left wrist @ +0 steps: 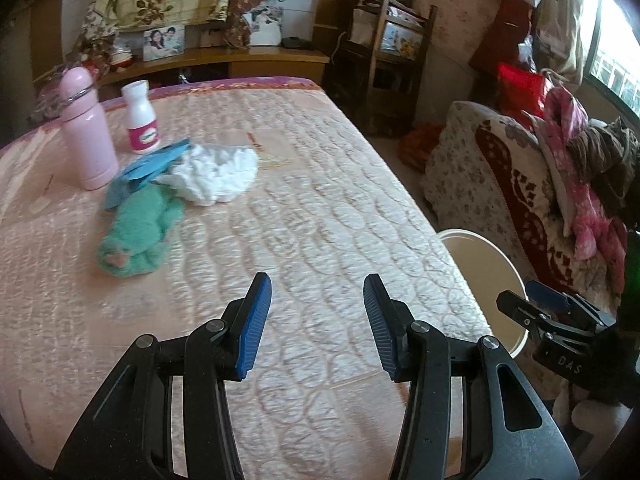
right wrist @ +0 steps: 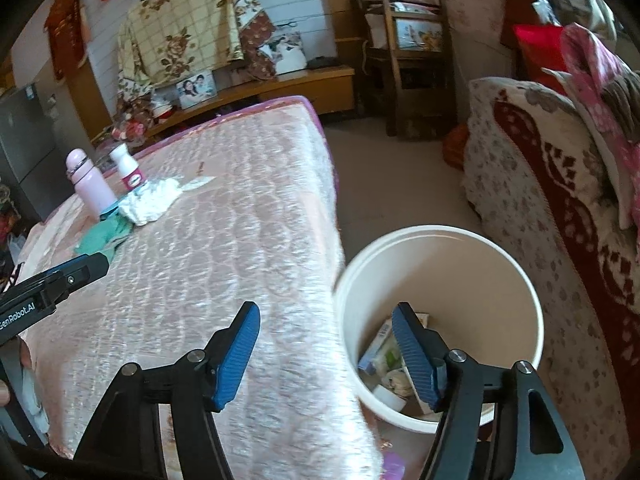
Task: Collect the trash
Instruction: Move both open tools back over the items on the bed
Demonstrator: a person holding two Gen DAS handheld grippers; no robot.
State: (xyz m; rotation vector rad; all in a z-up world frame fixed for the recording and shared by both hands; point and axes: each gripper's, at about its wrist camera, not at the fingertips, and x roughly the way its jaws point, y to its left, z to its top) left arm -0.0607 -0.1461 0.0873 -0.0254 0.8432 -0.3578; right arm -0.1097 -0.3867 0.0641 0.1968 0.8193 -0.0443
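Observation:
A crumpled white tissue lies on the pink quilted mattress, beside a blue wrapper and a green cloth. The tissue also shows in the right wrist view. My left gripper is open and empty above the mattress, well short of the pile. My right gripper is open and empty at the mattress edge, above a cream bucket on the floor. Several pieces of trash lie in the bucket. The bucket rim also shows in the left wrist view.
A pink flask and a white bottle stand on the mattress behind the pile. A sofa heaped with clothes stands right of the bucket. A low wooden cabinet and a wooden rack stand beyond the bed.

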